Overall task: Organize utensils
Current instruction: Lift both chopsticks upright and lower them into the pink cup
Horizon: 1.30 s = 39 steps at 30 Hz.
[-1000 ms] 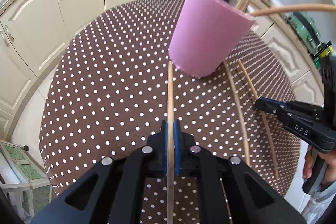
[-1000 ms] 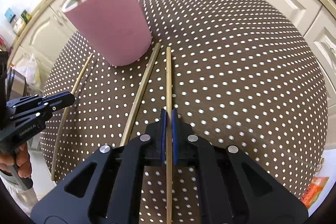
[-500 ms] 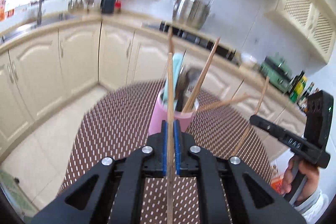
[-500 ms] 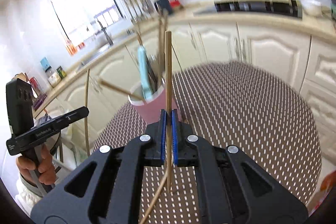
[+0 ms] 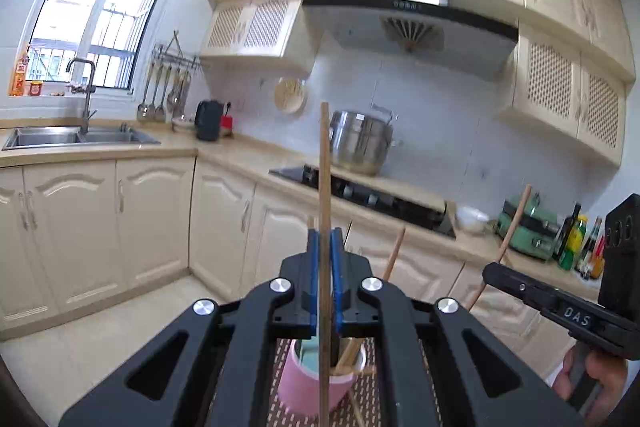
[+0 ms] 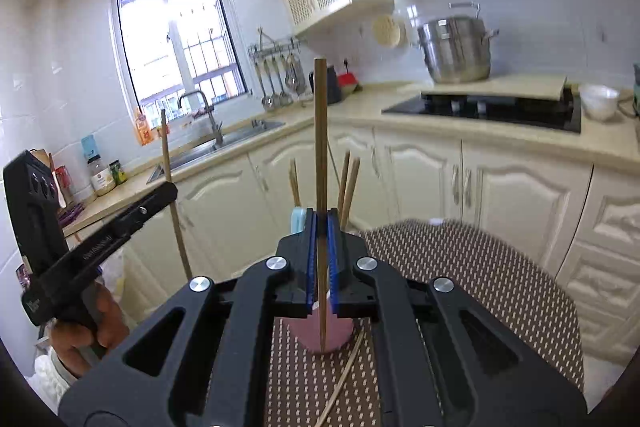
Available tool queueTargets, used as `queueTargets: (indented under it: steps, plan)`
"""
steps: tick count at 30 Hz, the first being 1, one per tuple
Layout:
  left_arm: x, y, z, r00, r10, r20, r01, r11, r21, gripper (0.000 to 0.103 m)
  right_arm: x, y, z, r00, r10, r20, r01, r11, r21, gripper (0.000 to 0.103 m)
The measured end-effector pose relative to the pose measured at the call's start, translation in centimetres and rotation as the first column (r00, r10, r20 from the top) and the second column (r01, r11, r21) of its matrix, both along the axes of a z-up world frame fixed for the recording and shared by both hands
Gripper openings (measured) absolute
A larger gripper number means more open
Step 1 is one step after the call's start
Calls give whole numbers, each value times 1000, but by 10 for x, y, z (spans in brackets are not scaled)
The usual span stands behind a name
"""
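Observation:
My left gripper [image 5: 325, 239] is shut on a wooden chopstick [image 5: 325, 163] that stands upright between its blue pads. Below and beyond it sits the pink cup [image 5: 304, 391] with a teal utensil and several chopsticks inside. My right gripper [image 6: 321, 223] is likewise shut on an upright chopstick [image 6: 320, 131], raised above the pink cup [image 6: 320, 335]. In the left wrist view the right gripper [image 5: 490, 273] shows at the right with its chopstick [image 5: 516, 219]. In the right wrist view the left gripper [image 6: 170, 191] appears at the left holding its chopstick [image 6: 170, 179]. One loose chopstick [image 6: 344, 379] lies on the table.
The round table [image 6: 500, 291] has a brown dotted cloth. Cream cabinets [image 5: 152, 219] run along the counter, which carries a sink [image 5: 72, 137], a hob [image 5: 360, 191] and a steel pot [image 5: 360, 143]. A hand [image 6: 92, 327] grips the left tool.
Both grippers rose from the table and tilted up toward level, each lifting its chopstick. The views swung from the tabletop to the kitchen wall, and the cup dropped low in frame.

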<state>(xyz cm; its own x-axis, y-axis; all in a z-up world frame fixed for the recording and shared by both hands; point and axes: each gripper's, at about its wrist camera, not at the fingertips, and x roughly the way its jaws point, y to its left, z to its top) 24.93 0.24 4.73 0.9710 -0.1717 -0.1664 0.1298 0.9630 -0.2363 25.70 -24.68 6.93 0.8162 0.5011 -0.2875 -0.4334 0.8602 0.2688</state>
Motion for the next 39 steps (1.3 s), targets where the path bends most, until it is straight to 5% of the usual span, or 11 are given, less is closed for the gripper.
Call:
queueTargets:
  steps: [9,17,35,38,39]
  plan:
    - [30,-11,2,992,31,123,-30,999,-11,6,19,8,14,996,7,91,-9,1000,20,6]
    - [48,-14,-13,987,34,159,-31,999,-15,6,39,22,-9,998,32,55,-31,999,-13,6]
    - [49,-16,-63,998,-55,38,53,997,58,6,42,36,-41,998,57,-33,-59,997,-45,6]
    - [47,-15,-67,997,-73,6,72,995,62,9,40,37,-45,997,57,-48,-59,997,-44,6]
    - [46,-14,-68,997,-73,1,73,996,58,20,40,37,-45,997,57,-51,-59,997,-43,6]
